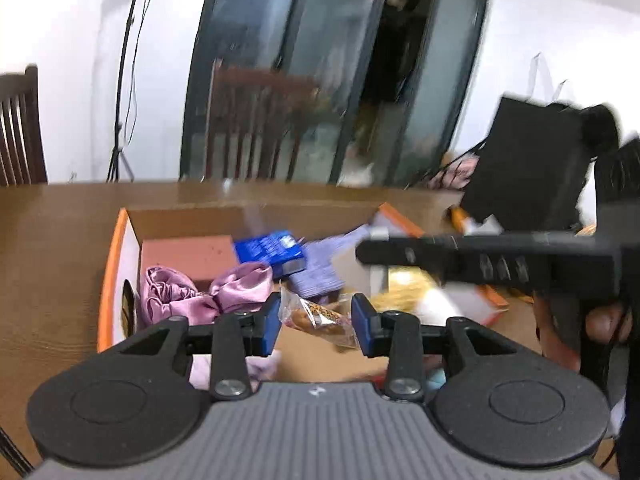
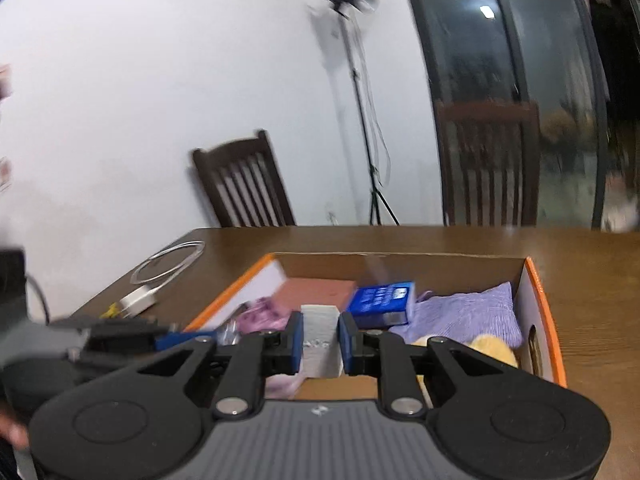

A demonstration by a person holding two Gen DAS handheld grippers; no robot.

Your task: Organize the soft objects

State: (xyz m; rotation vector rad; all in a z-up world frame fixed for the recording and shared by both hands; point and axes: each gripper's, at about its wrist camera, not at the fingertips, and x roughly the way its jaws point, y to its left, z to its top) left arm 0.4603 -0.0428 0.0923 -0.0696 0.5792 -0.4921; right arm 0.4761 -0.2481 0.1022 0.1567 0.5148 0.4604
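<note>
An orange-rimmed cardboard box (image 1: 116,248) on the wooden table holds a pink satin scrunchie (image 1: 200,292), a pink sponge block (image 1: 188,256), a blue packet (image 1: 272,248), a lilac cloth (image 1: 320,268), a yellow plush (image 1: 404,292) and a clear snack wrapper (image 1: 316,316). My left gripper (image 1: 316,320) is open above the box, the wrapper between its blue pads. My right gripper (image 2: 320,340) is shut on a white-grey foam block (image 2: 320,340) over the box (image 2: 540,292). The same scrunchie (image 2: 264,312), sponge (image 2: 316,292), packet (image 2: 384,300), cloth (image 2: 468,316) and plush (image 2: 492,348) show in the right wrist view.
The right gripper's body (image 1: 480,256) crosses over the box on the right. A white charger with coiled cable (image 2: 160,276) lies on the table left of the box. Wooden chairs (image 2: 244,184) stand behind the table, with a light stand (image 2: 360,100) and glass doors (image 1: 320,80).
</note>
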